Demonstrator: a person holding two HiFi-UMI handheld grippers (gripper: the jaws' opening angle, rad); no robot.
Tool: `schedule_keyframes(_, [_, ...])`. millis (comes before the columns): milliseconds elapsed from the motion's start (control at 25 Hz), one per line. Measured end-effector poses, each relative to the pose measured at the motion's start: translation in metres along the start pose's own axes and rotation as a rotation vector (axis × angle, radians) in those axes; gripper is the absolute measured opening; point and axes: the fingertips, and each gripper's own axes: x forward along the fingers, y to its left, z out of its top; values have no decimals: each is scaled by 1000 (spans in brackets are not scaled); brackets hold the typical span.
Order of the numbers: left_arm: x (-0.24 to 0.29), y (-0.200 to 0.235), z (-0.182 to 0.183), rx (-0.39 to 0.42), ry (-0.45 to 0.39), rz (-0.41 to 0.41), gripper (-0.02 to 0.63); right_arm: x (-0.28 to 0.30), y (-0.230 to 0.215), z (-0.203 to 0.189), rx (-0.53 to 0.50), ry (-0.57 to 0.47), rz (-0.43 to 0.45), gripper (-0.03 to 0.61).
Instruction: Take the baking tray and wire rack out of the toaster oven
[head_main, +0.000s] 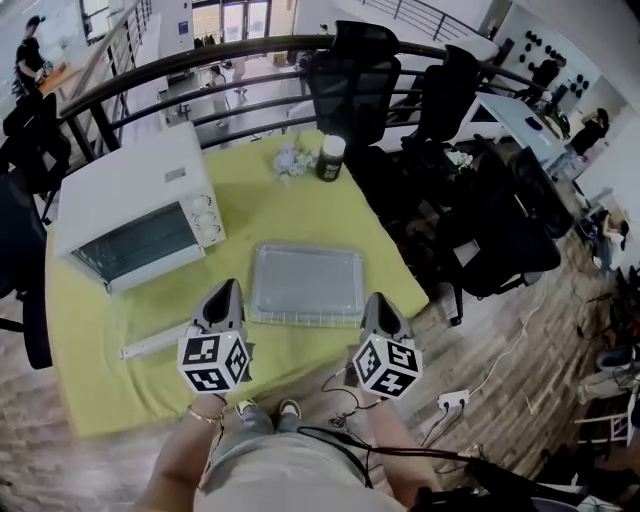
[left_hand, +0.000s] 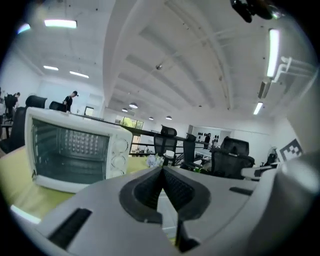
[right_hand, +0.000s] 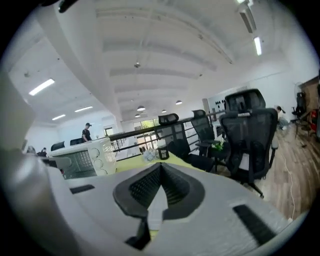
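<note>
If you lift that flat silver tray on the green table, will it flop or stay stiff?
The tray looks like thin metal with a raised rim, so it probably stays stiff and feels fairly light. It is wide and shallow, so gripped at one edge it may tip.

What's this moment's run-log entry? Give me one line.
left hand-held gripper: shut, empty | right hand-held gripper: shut, empty | baking tray: on table, outside toaster oven

toaster oven (head_main: 140, 215) left on table (head_main: 300, 205); baking tray (head_main: 306, 283) right of it
</note>
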Motion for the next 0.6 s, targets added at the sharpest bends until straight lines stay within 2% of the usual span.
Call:
schedule_keyframes(80, [1, 4, 18, 47, -42, 3, 3, -4, 7, 24, -79, -58, 2, 1])
schedule_keyframes(200, [-8, 8, 23, 78, -52, -1, 3, -16, 14, 33, -97, -84, -1, 2])
schedule_keyframes(320, [-14, 9, 22, 71, -58, -17, 3, -21, 16, 33, -94, -90, -12, 2])
schedule_keyframes(600, [-18, 10, 22, 50, -49, -35, 3, -27, 28, 31, -172, -68, 2, 2])
